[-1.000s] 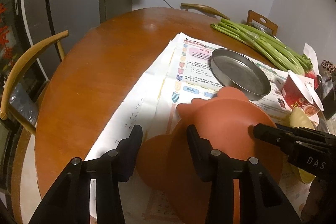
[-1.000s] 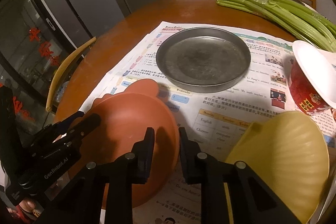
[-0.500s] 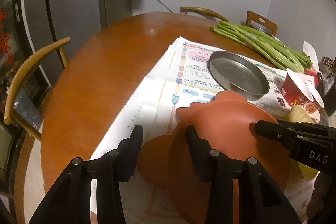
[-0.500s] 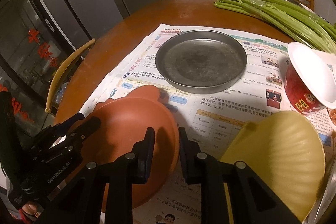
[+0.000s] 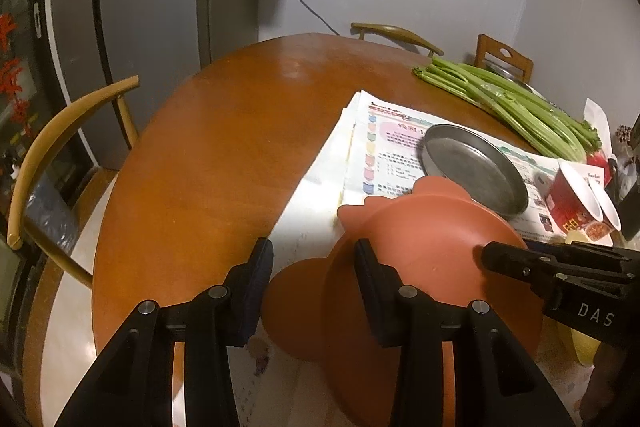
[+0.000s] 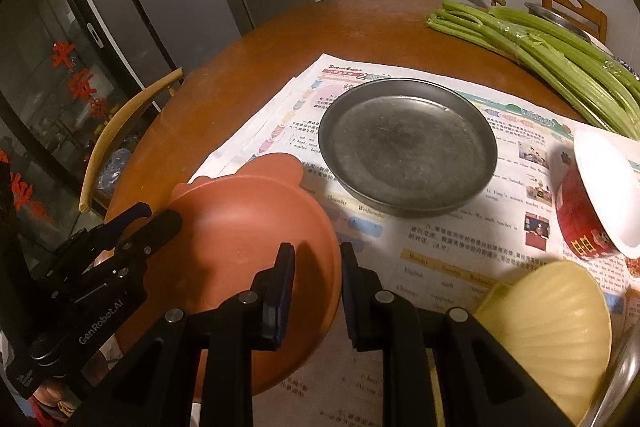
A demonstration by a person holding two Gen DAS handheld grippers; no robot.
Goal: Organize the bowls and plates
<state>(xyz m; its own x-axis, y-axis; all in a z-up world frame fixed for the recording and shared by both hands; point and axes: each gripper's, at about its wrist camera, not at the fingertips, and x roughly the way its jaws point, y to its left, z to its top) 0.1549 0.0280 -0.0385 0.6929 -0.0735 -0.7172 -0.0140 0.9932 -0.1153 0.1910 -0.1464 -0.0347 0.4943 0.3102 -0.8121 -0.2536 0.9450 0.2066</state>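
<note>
A terracotta bowl with lobed handles [image 5: 424,239] [image 6: 240,227] is held tilted above the newspaper. My left gripper [image 5: 314,267] straddles its left handle with the jaws apart. My right gripper [image 6: 316,267] is shut on the bowl's right rim; it also shows in the left wrist view [image 5: 520,263]. A round metal plate [image 6: 408,147] [image 5: 472,167] lies on the newspaper beyond the bowl. A yellow ribbed bowl [image 6: 552,331] lies upside down at the right.
A red instant-noodle cup [image 6: 596,199] stands at the right on the newspaper [image 6: 440,243]. Celery stalks [image 6: 540,51] lie at the back right of the round wooden table [image 5: 224,155]. Wooden chairs [image 5: 52,143] ring the table.
Both grippers and the terracotta bowl have risen and tilted a little; the views show more of the table and room. The grips look unchanged.
</note>
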